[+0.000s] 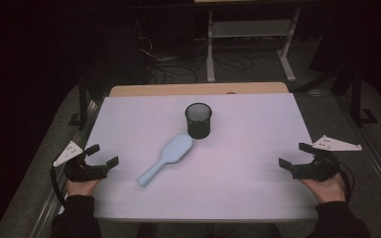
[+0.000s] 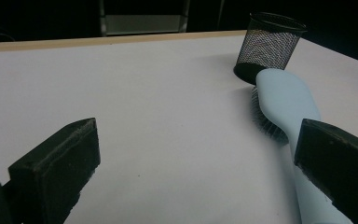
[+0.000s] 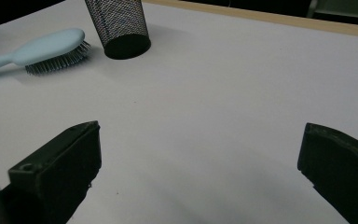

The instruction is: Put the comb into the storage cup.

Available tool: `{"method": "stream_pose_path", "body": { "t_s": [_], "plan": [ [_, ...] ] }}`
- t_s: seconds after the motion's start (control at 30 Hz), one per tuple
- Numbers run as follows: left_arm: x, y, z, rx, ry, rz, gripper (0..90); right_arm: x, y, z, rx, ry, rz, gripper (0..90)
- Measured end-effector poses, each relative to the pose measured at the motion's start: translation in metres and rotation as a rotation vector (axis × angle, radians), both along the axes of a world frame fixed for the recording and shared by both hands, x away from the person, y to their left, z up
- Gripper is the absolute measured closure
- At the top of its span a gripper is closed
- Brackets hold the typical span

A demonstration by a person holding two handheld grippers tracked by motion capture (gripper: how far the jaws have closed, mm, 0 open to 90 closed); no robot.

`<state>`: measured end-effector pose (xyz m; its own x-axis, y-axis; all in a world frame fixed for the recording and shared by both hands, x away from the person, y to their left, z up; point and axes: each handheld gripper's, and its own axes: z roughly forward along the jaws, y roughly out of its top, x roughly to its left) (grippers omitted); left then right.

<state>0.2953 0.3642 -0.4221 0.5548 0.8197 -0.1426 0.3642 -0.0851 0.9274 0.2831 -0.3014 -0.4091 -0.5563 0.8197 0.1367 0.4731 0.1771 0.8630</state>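
Claws point(image 1: 103, 155) point(image 1: 292, 154) wide; hairbrush point(image 2: 286, 100) handle half-hidden

— What is in the middle of the frame?
— A light blue hairbrush point(image 1: 165, 160) lies flat on the white table point(image 1: 248, 188), its head just beside a black mesh cup point(image 1: 198, 120).
— And the grippers?
— The left gripper point(image 1: 102, 154) sits at the lower left, the right gripper point(image 1: 293, 154) at the lower right, both wide open and holding nothing.

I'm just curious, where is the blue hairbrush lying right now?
In the high view, the hairbrush lies bristles down mid-table, its head beside the black mesh cup, handle angled toward the left gripper.
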Motion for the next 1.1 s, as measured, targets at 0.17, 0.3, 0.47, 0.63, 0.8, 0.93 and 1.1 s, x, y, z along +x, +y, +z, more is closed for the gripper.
{"method": "stream_pose_path", "body": {
  "t_s": [0.17,0.3,0.47,0.63,0.8,0.93,1.1],
  "plan": [
    [-0.0002,0.0003,-0.0004,0.001,0.003,-0.005,0.0,-0.0006,0.0016,-0.0015,-0.005,0.002,0.007,0.0],
    [0.0000,0.0004,-0.0004,0.000,0.004,-0.005,0.0,-0.0011,0.0027,-0.0015,-0.006,0.002,0.011,0.0],
    [0.0007,0.0006,0.0000,-0.002,0.007,-0.010,0.0,-0.0014,0.0030,-0.0015,-0.009,0.001,0.015,0.0],
    [0.0005,0.0006,0.0003,-0.003,0.010,-0.014,0.0,-0.0018,0.0030,-0.0017,-0.010,0.003,0.017,0.0],
    [0.0001,0.0010,0.0023,-0.006,0.008,-0.010,0.0,-0.0018,0.0038,-0.0020,-0.012,0.003,0.024,0.0],
    [-0.0012,0.0005,0.0039,-0.004,0.010,-0.018,0.0,-0.0020,0.0049,-0.0022,-0.017,0.006,0.029,0.0],
    [-0.0018,-0.0030,0.0048,0.006,0.013,-0.030,0.0,-0.0023,0.0049,-0.0021,-0.022,-0.002,0.026,0.0]
  ]
}}
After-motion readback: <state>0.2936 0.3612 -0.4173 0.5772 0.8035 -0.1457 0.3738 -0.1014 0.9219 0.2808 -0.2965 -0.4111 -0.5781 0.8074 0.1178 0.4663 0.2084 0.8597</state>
